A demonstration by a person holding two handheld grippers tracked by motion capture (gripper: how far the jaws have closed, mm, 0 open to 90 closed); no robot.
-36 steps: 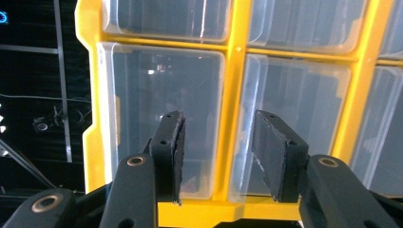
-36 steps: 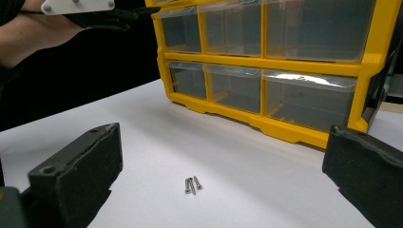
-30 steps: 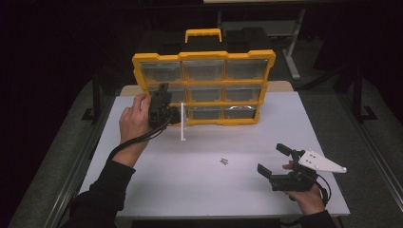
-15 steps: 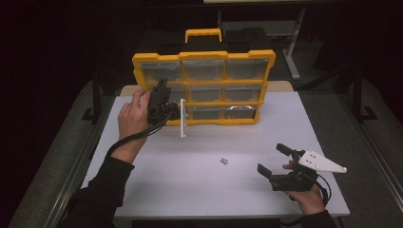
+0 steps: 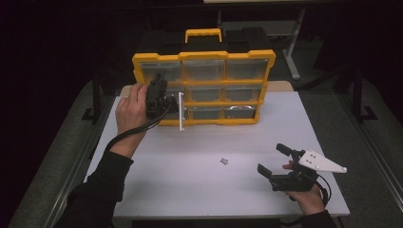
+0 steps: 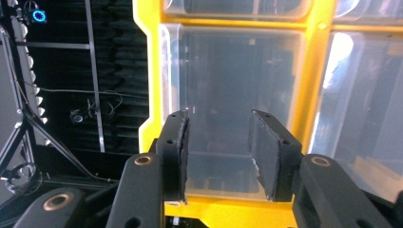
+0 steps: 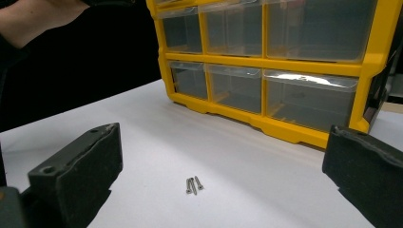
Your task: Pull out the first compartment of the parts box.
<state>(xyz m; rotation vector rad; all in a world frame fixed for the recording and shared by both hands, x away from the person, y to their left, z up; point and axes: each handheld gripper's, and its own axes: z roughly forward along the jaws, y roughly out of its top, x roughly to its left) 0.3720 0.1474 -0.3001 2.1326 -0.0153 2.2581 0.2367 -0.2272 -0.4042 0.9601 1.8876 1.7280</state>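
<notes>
A yellow organizer (image 5: 204, 55) with clear drawers stands upright at the back of the white table (image 5: 190, 194). My left gripper (image 5: 160, 81) is held up against its left column, near the top-left drawer. In the left gripper view the jaws (image 6: 218, 116) face that clear drawer (image 6: 237, 66). They stand apart and have just been closing a little, with nothing visibly pinched between the pads. My right gripper (image 5: 272, 158) rests open at the table's front right. Its jaws (image 7: 223, 137) look toward three small screws (image 7: 193, 185) and the organizer (image 7: 266, 61).
The screws (image 5: 224, 162) lie loose mid-table, between the organizer and the right gripper. Bare white tabletop lies around them. A cable (image 5: 128, 135) trails from the left gripper over the table's left part. The table edges drop to a dark floor.
The left hand and its gripper have edged slightly up against the organizer's left column. The right gripper and the screws have not moved.
</notes>
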